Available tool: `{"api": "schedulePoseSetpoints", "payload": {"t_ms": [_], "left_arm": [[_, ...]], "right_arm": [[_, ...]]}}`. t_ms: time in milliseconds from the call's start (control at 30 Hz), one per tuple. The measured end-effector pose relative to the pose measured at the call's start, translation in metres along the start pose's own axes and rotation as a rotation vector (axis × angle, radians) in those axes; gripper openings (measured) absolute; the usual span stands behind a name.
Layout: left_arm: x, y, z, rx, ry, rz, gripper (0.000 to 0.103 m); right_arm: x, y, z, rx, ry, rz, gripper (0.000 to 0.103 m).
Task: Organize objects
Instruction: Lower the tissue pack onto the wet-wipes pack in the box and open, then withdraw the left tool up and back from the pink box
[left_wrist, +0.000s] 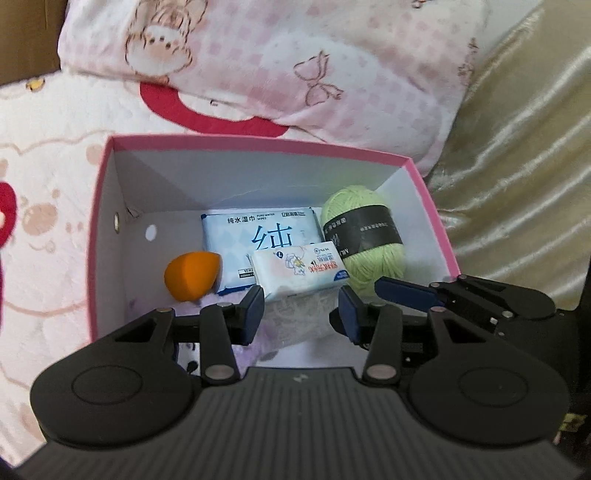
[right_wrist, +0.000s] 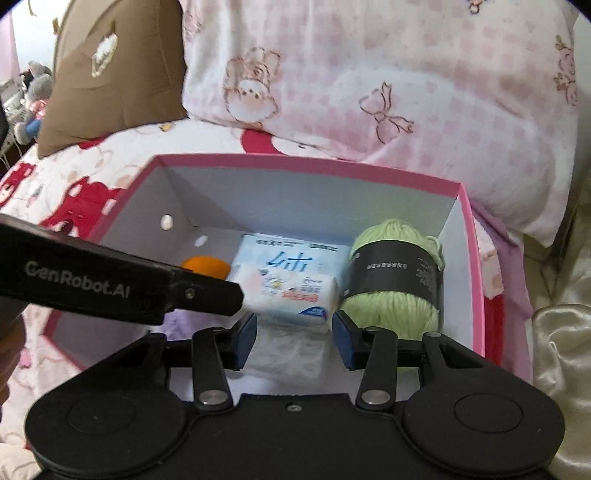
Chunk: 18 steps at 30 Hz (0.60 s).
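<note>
A pink box (left_wrist: 258, 142) (right_wrist: 295, 164) with white inside walls stands on the bed. In it lie an orange egg-shaped sponge (left_wrist: 192, 275) (right_wrist: 207, 267), a blue wet-wipes pack (left_wrist: 258, 240) (right_wrist: 291, 254), a small white tissue pack (left_wrist: 303, 271) (right_wrist: 291, 295) resting on the wipes, and a green yarn ball (left_wrist: 362, 240) (right_wrist: 395, 273) with a black band. My left gripper (left_wrist: 302, 314) hovers open over the box's near end. My right gripper (right_wrist: 295, 332) hangs open beside it, near the yarn. A crinkled white wrapper (left_wrist: 295, 321) (right_wrist: 291, 354) lies on the floor below both.
A pink rabbit-print pillow (left_wrist: 295, 66) (right_wrist: 406, 92) leans behind the box. Cream satin fabric (left_wrist: 517, 166) bunches at the right. A brown cushion (right_wrist: 110, 74) and a grey stuffed toy (right_wrist: 37, 96) sit at the far left. Something pale purple (right_wrist: 192, 325) lies in the box's near left corner.
</note>
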<state>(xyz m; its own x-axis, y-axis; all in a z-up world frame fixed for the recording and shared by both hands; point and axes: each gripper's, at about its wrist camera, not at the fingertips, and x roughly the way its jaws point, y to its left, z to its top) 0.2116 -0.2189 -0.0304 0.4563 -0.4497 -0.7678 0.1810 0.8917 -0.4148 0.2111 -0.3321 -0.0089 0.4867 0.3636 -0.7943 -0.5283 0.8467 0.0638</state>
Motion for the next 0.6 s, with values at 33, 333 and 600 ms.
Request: {"api": "schedulePoseSetpoints", "payload": {"t_ms": [33,333,600], "left_arm": [[-0.004,-0.002,-0.001,0.012,0.002,0.001,0.043],[-0.052,-0.003,-0.013,0.052,0.04,0.083,0.044],[-0.108,0.012,-0.029,0.049,0.044,0.113,0.046]], "right_arm": [[-0.006,0.003,-0.001,-0.003,-0.01,0.001,0.05],[-0.045,0.033,-0.01,-0.02,-0.048,0.021,0.054],[-0.074,0.062,-0.013,-0.004,-0.051,0.014,0.061]]}}
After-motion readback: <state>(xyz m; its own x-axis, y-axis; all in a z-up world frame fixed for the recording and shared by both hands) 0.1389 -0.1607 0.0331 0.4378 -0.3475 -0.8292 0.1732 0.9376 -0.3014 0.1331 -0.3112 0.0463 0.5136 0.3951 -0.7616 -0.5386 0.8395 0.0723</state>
